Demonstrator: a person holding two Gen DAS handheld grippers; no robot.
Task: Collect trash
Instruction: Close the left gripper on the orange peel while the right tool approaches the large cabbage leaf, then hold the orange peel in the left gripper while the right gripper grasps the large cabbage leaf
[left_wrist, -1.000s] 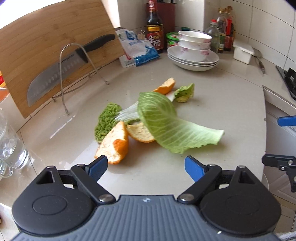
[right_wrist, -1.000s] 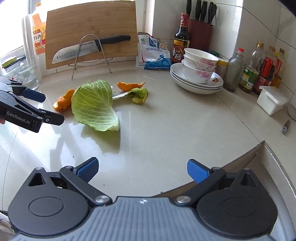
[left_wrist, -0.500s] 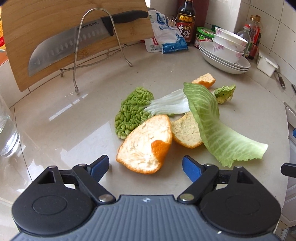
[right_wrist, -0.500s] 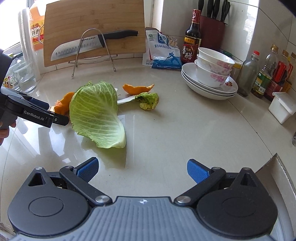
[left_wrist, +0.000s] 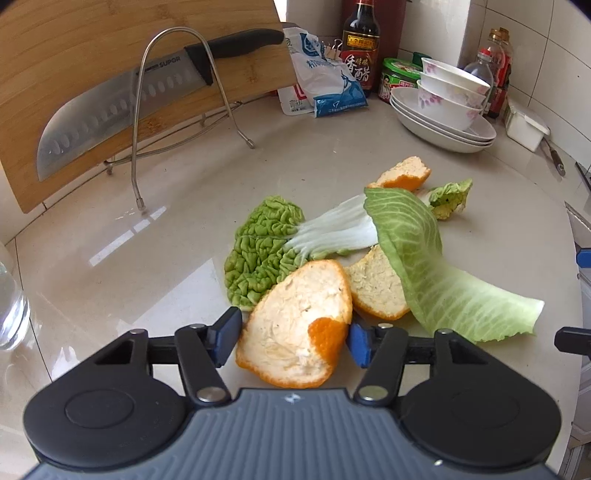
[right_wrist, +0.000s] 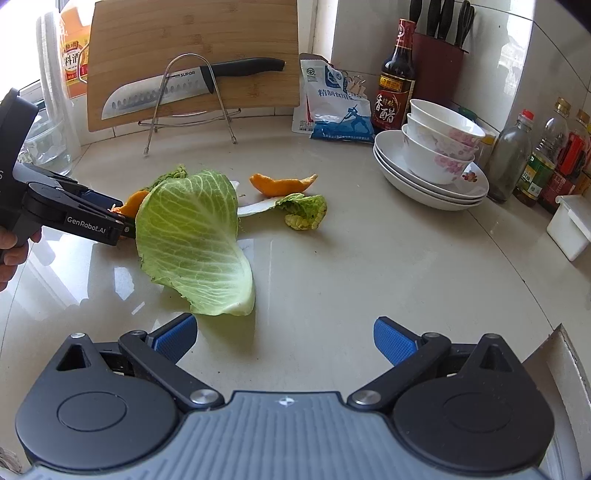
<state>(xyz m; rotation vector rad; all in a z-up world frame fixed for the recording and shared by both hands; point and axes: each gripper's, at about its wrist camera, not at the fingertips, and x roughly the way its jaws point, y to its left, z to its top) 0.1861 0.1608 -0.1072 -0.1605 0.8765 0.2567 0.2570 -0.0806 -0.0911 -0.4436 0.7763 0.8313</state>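
Food scraps lie together on the pale counter (left_wrist: 295, 155). The nearest orange peel (left_wrist: 295, 332) sits between the pads of my left gripper (left_wrist: 290, 341), whose jaws are closing; the right pad is at its edge, the left pad just short. A second peel (left_wrist: 373, 291), a crinkled green leaf (left_wrist: 266, 247) and a big cabbage leaf (left_wrist: 436, 273) lie just beyond it. Farther off are a third peel (left_wrist: 402, 177) and a small leaf piece (left_wrist: 450, 197). In the right wrist view my right gripper (right_wrist: 284, 338) hangs open and empty, near the cabbage leaf (right_wrist: 195, 240); the left gripper (right_wrist: 120, 219) is at its left.
A knife (left_wrist: 122, 107) rests on a wire rack against a wooden cutting board (left_wrist: 74, 48) at the back left. Stacked bowls (right_wrist: 436, 155), bottles (right_wrist: 397, 74) and a white box (right_wrist: 569, 229) line the back right. A glass (left_wrist: 11, 306) stands at the left, a sink rim (right_wrist: 565, 354) at the right.
My left gripper moved forward and down over the nearest orange peel, and its jaws narrowed around it. The right gripper drifted closer to the cabbage leaf, still open.
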